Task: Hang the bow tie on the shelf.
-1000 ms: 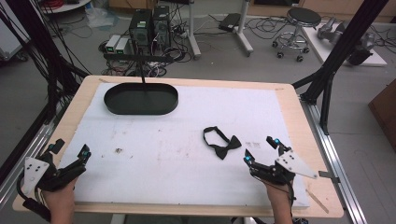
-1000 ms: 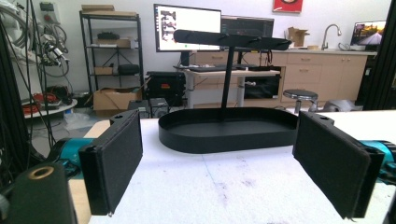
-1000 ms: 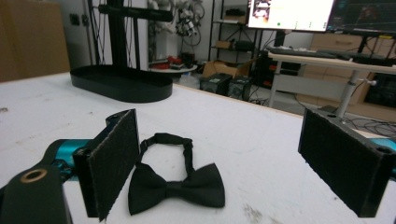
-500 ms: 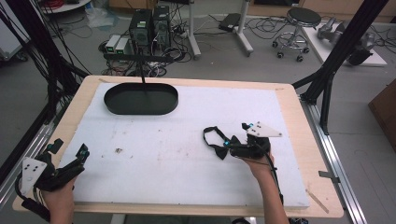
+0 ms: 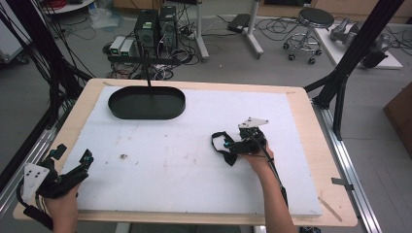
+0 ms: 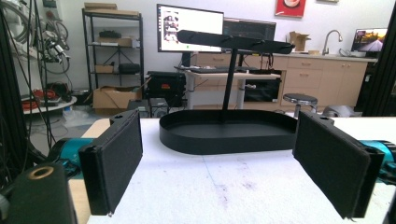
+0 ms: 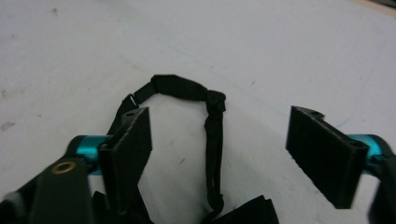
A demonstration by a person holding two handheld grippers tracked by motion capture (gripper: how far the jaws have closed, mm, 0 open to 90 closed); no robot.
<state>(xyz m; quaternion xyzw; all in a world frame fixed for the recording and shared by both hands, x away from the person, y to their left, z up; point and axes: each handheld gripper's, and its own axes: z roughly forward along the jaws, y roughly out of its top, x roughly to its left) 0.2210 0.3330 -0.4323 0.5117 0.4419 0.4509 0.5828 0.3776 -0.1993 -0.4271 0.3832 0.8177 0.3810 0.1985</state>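
Covering the wooden table point(image 5: 311, 145), a stained white board point(image 5: 194, 155)

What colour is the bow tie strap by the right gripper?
Black, clearest in the right gripper view: bow tie strap.

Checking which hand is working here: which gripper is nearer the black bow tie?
Right. The right gripper is over the black bow tie, jaws astride its strap and just closing, not yet gripping. The left gripper sits open at the table's near left corner, far off.
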